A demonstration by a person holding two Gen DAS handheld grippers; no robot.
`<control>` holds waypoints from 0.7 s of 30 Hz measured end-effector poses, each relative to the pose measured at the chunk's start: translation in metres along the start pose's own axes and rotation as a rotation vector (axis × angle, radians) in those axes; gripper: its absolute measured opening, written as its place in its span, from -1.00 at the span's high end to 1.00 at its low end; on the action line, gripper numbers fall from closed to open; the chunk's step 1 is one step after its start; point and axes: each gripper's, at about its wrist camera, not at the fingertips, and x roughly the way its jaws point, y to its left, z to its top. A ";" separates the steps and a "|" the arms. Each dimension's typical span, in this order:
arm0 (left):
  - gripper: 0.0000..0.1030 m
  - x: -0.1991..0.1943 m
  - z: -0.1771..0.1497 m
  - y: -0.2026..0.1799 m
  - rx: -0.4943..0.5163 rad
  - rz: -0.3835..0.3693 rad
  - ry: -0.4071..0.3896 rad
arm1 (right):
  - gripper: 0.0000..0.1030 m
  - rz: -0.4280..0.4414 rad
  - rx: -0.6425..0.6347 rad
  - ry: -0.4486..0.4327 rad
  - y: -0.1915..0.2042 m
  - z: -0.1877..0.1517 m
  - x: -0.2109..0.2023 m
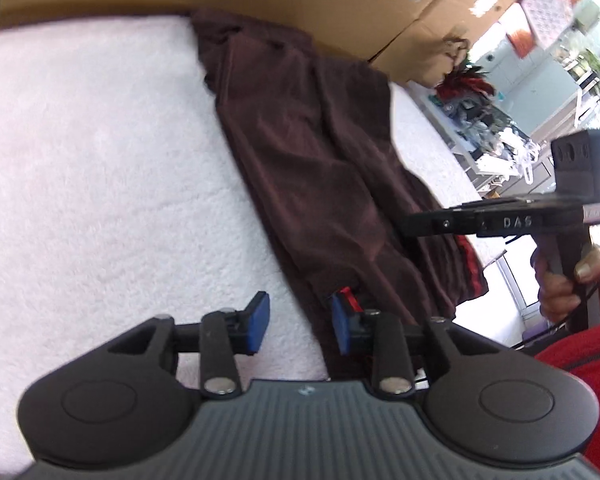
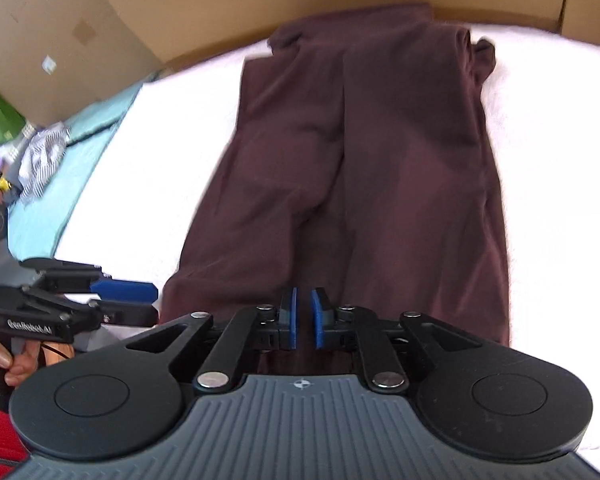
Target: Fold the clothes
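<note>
A dark brown garment (image 1: 320,168) lies lengthwise on the white fluffy cover (image 1: 100,160), its sides folded in toward the middle (image 2: 360,168). My left gripper (image 1: 300,322) is open at the garment's near left edge. One blue pad (image 1: 258,320) is over the white cover and the other is over the cloth, and neither presses on anything. It shows from the side at the left of the right wrist view (image 2: 140,302). My right gripper (image 2: 305,318) hovers over the garment's near end with a narrow gap between its pads and no cloth visibly pinched. In the left wrist view it reaches in from the right (image 1: 406,226).
Cardboard boxes (image 2: 180,0) wall off the far side of the white cover (image 2: 560,160). A teal cloth (image 2: 60,184) and a striped rag (image 2: 42,160) lie to the left. A hand (image 1: 572,284) holds the right gripper's handle, beside a red sleeve (image 1: 580,376).
</note>
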 end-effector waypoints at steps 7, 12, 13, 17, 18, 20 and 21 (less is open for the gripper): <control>0.38 0.019 0.001 -0.032 0.077 -0.062 0.066 | 0.32 0.027 -0.117 0.117 0.025 -0.008 0.015; 0.44 0.032 -0.013 -0.025 -0.018 -0.059 0.068 | 0.83 0.035 -0.079 0.125 0.017 -0.023 0.019; 0.58 0.032 -0.013 -0.026 -0.018 -0.044 0.067 | 0.90 0.020 -0.087 0.106 0.018 -0.024 0.017; 0.59 0.026 -0.014 -0.027 0.015 0.023 0.066 | 0.92 0.041 -0.126 0.024 0.025 -0.022 -0.007; 0.81 0.023 -0.015 -0.025 0.015 0.037 0.059 | 0.92 0.042 -0.137 0.007 0.026 -0.021 -0.011; 0.94 0.018 -0.016 -0.023 0.026 0.079 0.049 | 0.92 0.032 -0.146 -0.011 0.022 -0.019 -0.015; 0.94 0.015 -0.016 -0.020 0.019 0.084 0.040 | 0.92 0.036 -0.142 -0.009 0.020 -0.019 -0.016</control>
